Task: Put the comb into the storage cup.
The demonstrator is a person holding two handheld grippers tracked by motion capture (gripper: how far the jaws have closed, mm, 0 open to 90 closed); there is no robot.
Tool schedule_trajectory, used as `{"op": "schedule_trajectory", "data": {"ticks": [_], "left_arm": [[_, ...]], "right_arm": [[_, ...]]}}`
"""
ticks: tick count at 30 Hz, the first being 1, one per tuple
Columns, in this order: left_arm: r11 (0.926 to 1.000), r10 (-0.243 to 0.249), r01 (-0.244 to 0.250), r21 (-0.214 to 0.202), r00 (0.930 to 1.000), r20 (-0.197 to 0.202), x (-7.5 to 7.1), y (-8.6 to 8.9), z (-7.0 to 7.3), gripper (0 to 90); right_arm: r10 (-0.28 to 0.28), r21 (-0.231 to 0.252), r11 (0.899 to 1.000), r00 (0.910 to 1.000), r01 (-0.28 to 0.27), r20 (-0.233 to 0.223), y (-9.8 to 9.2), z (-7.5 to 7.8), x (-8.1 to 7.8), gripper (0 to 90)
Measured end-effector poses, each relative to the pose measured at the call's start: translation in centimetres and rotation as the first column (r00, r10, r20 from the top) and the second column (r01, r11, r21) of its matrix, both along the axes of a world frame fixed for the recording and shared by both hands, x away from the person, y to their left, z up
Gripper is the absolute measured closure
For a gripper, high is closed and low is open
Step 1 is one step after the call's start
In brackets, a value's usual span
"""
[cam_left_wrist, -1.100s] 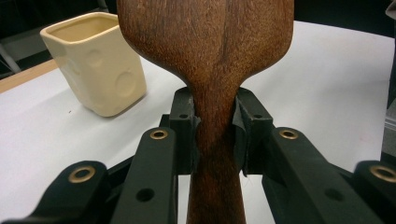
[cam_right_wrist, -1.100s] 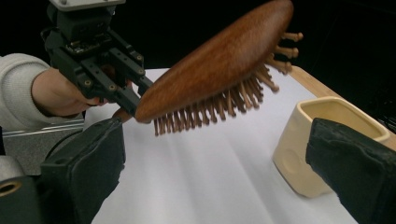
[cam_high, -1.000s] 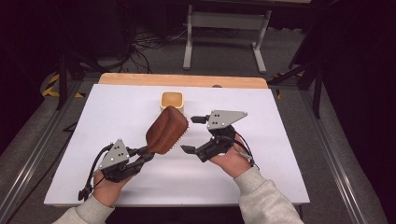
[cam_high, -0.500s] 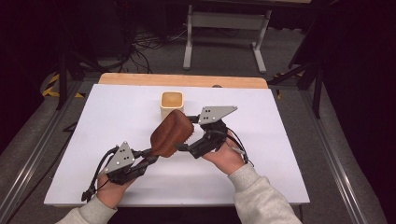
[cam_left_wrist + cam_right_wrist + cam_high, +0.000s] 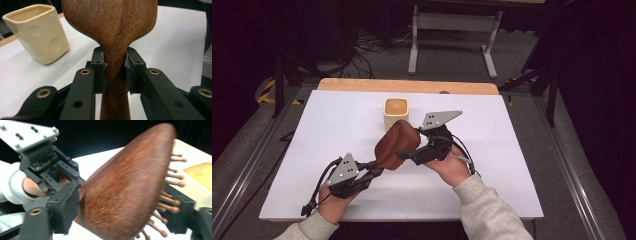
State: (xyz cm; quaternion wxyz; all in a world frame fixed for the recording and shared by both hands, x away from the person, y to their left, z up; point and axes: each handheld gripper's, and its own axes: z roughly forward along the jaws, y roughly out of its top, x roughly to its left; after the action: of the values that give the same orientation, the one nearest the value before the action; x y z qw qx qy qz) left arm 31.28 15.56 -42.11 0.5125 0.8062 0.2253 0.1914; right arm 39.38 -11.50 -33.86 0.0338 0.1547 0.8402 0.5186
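A dark wooden hairbrush (image 5: 394,142) with wooden pins hangs above the white table (image 5: 312,145), tilted up toward the far side. My left gripper (image 5: 376,170) is shut on its handle, and both pads pinch the narrow neck (image 5: 115,67). My right gripper (image 5: 406,154) comes in from the right, and its jaws have just been closing on the brush head (image 5: 125,185). One pad lies against the smooth back and the other meets the pin tips (image 5: 172,202). A cream square cup (image 5: 396,112) stands just behind the brush, also seen upper left in the left gripper view (image 5: 37,32).
A wooden strip (image 5: 407,86) runs along the table's far edge. Metal rails (image 5: 572,185) flank both sides. A stand's legs (image 5: 452,45) and cables lie on the floor beyond. The left hand's gripper (image 5: 45,170) sits behind the brush in the right gripper view.
My right gripper has moved left onto the brush head and narrowed its jaws around it. The left gripper keeps its hold on the handle and has barely shifted.
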Motion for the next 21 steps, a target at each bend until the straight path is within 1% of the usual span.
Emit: {"op": "schedule_trajectory", "data": {"ticks": [1,3,5,8,9,11,15,18,21], "left_arm": [[1.0,0.002,-0.002,0.003,1.0,0.002,0.0,-0.1,0.0,73.2],[0.9999,0.005,-0.005,0.01,1.0,0.006,-0.1,-0.1,0.1,73.2],[0.9996,0.009,-0.009,0.025,0.9999,0.01,-0.1,-0.2,0.1,73.3],[0.9991,0.014,-0.014,0.04,0.9998,0.012,-0.1,-0.3,0.0,73.0],[0.999,0.013,-0.013,0.043,0.9998,0.012,-0.1,-0.3,0.0,73.0],[0.999,0.012,-0.013,0.043,0.9998,0.019,-0.2,-0.3,0.0,73.0],[0.9986,0.01,-0.011,0.051,0.9997,0.022,-0.1,-0.2,-0.1,71.8],[0.9984,0.006,-0.007,0.056,0.9996,0.026,0.0,-0.2,-0.2,71.4],[0.9985,0.003,-0.005,0.055,0.9995,0.032,0.0,-0.2,-0.3,71.2]], "right_arm": [[0.0,0.005,1.0,0.9999,0.0,-0.015,0.0,0.1,0.0,28.6],[0.002,0.005,1.0,0.9997,-0.002,-0.023,-0.1,0.2,0.0,31.8],[0.025,0.0,1.0,0.9987,-0.025,-0.044,-0.1,0.3,-0.2,39.1],[0.048,-0.029,0.998,0.9988,-0.048,-0.012,0.3,0.7,-0.7,44.4],[0.051,-0.036,0.998,0.9986,-0.051,-0.017,0.4,0.8,-0.8,45.8],[0.063,-0.049,0.997,0.998,-0.063,-0.011,0.5,1.1,-1.0,48.5],[0.106,-0.048,0.993,0.9943,-0.106,-0.005,0.7,1.5,-1.4,54.6],[0.119,-0.059,0.991,0.9929,-0.119,-0.004,0.9,1.6,-1.8,58.9],[0.131,-0.064,0.989,0.9914,-0.13,0.005,1.1,1.7,-2.1,60.6]]}}
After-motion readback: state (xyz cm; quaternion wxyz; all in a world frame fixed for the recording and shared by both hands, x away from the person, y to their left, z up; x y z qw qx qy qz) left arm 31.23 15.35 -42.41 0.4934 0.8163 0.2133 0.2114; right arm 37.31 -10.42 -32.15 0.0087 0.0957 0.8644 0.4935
